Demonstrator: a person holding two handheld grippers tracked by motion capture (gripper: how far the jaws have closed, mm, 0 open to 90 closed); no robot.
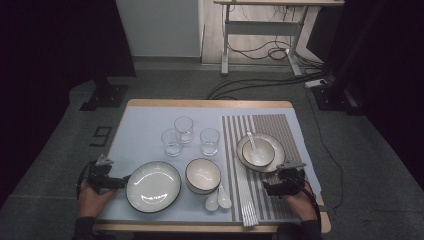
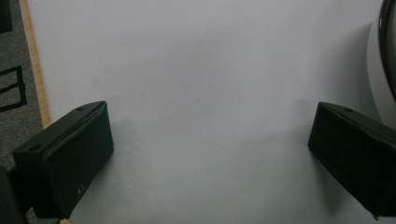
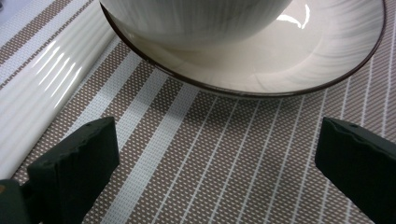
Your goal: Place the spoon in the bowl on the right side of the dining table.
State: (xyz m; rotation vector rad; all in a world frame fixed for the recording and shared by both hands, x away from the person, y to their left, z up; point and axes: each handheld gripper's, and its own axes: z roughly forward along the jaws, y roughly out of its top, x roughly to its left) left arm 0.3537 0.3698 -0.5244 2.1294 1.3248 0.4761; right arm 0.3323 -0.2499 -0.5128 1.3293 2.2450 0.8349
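My left gripper (image 1: 102, 174) rests at the table's near left, just left of a large black-rimmed white plate (image 1: 153, 186). Its jaws stand wide open over bare white mat (image 2: 210, 116), and the plate's rim (image 2: 388, 51) shows at the right edge of the left gripper view. My right gripper (image 1: 285, 179) sits at the near right on a brown striped placemat (image 1: 270, 127). It is open (image 3: 215, 133) with nothing between its jaws. Just ahead of it a plate (image 3: 299, 70) carries a bowl (image 3: 196, 18). In the high view that bowl (image 1: 258, 151) holds a spoon (image 1: 251, 141).
Three clear glasses (image 1: 184, 129) stand mid-table. A second bowl (image 1: 203, 175) sits beside the large plate, with two white spoons (image 1: 218, 199) in front of it. Glossy white sticks (image 1: 245, 195) (image 3: 42, 93) lie along the placemat's left side. The wooden table edge (image 2: 35, 70) is close on the left.
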